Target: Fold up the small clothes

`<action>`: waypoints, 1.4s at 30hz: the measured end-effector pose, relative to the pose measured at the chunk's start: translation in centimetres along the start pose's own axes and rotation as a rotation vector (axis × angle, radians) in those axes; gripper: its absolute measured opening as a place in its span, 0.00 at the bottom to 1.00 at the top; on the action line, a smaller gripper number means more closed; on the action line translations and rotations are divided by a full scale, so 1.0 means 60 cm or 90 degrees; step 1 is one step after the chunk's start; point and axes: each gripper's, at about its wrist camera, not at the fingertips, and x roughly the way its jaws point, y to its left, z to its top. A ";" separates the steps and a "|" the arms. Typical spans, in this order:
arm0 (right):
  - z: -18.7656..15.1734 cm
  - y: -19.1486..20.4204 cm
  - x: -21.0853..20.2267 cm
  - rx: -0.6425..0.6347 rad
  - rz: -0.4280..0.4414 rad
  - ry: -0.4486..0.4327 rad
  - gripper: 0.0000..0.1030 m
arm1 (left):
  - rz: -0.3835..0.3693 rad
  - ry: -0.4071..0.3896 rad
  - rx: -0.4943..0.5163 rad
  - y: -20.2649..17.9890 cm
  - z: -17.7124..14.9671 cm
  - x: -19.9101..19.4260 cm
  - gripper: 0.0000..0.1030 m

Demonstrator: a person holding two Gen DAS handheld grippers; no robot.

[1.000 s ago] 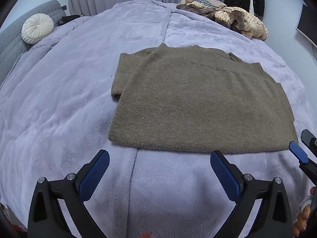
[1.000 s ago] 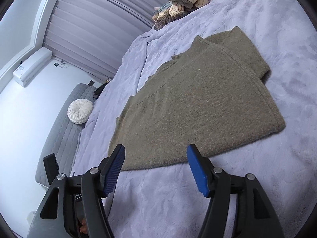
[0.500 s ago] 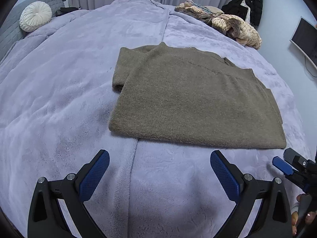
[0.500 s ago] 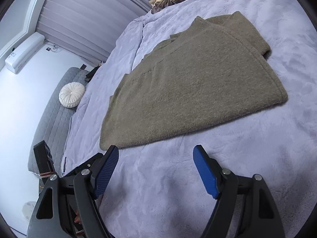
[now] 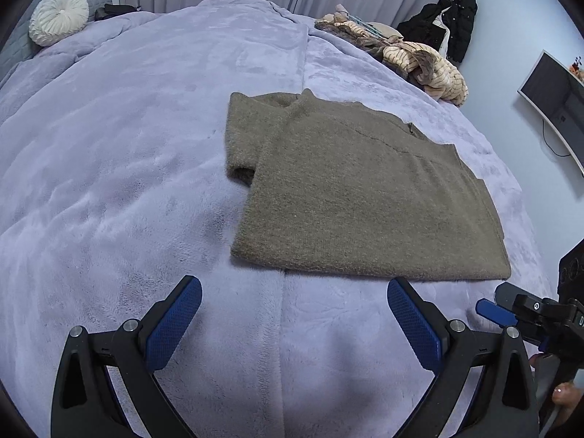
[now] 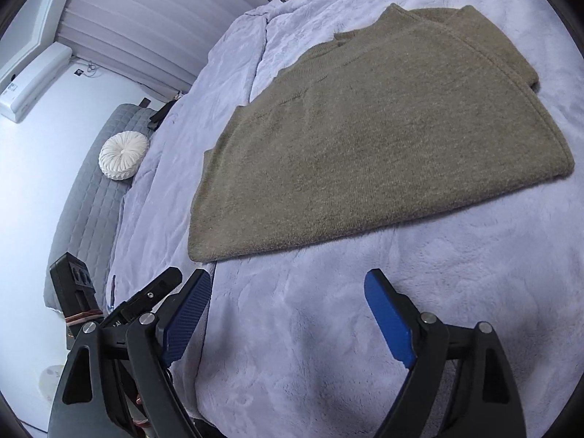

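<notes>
An olive-brown knit sweater [image 5: 357, 189] lies folded flat on the lavender blanket [image 5: 127, 168], one sleeve tucked under at its left side. It also shows in the right wrist view [image 6: 372, 127]. My left gripper [image 5: 294, 323] is open and empty, just short of the sweater's near hem. My right gripper [image 6: 288, 323] is open and empty, just short of the hem's other end. The right gripper's blue tip also shows at the right edge of the left wrist view [image 5: 492, 312].
A pile of striped and brown clothes [image 5: 412, 58] lies at the far side of the bed. A round white cushion [image 5: 58, 14] rests on a grey headboard. A black coat [image 5: 452, 18] hangs at the back right. A monitor [image 5: 554, 98] is on the right wall.
Both grippers have drawn back from the sweater and shifted slightly left, and stay open. The sweater has not moved.
</notes>
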 end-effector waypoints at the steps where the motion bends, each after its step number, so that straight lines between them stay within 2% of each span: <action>1: -0.001 0.001 0.006 0.006 -0.004 0.004 0.86 | 0.000 0.000 -0.004 0.007 0.001 0.001 0.99; 10: 0.016 0.019 0.051 0.038 0.013 0.032 0.86 | -0.021 0.004 -0.068 0.068 0.007 0.014 0.99; 16: 0.022 0.038 0.088 0.073 0.081 0.056 0.86 | -0.041 0.012 -0.131 0.112 0.003 0.019 0.99; 19: 0.021 0.048 0.115 0.078 0.091 0.080 0.86 | -0.053 0.022 -0.155 0.126 -0.002 0.027 0.99; 26: 0.028 0.061 0.184 0.115 0.127 0.109 0.86 | -0.048 0.029 -0.143 0.111 0.012 0.036 0.99; 33: 0.058 0.067 0.240 0.184 0.214 0.090 0.86 | -0.056 0.034 -0.142 0.098 0.035 0.047 0.99; 35: 0.063 0.071 0.252 0.197 0.227 0.093 0.77 | -0.057 0.033 -0.139 0.096 0.041 0.049 0.99; 36: 0.065 0.072 0.257 0.201 0.235 0.096 0.63 | -0.059 0.033 -0.138 0.094 0.045 0.051 0.99; 37: 0.067 0.072 0.261 0.203 0.242 0.101 0.41 | -0.063 0.033 -0.138 0.093 0.047 0.053 0.99; 39: 0.072 0.068 0.270 0.206 0.234 0.115 0.17 | -0.080 0.039 -0.143 0.092 0.054 0.059 0.99; 40: 0.075 0.065 0.271 0.206 0.230 0.119 0.14 | -0.094 0.043 -0.147 0.092 0.057 0.063 0.99; 42: 0.085 0.068 0.262 0.195 0.246 0.109 0.13 | -0.139 0.048 -0.165 0.097 0.066 0.070 0.99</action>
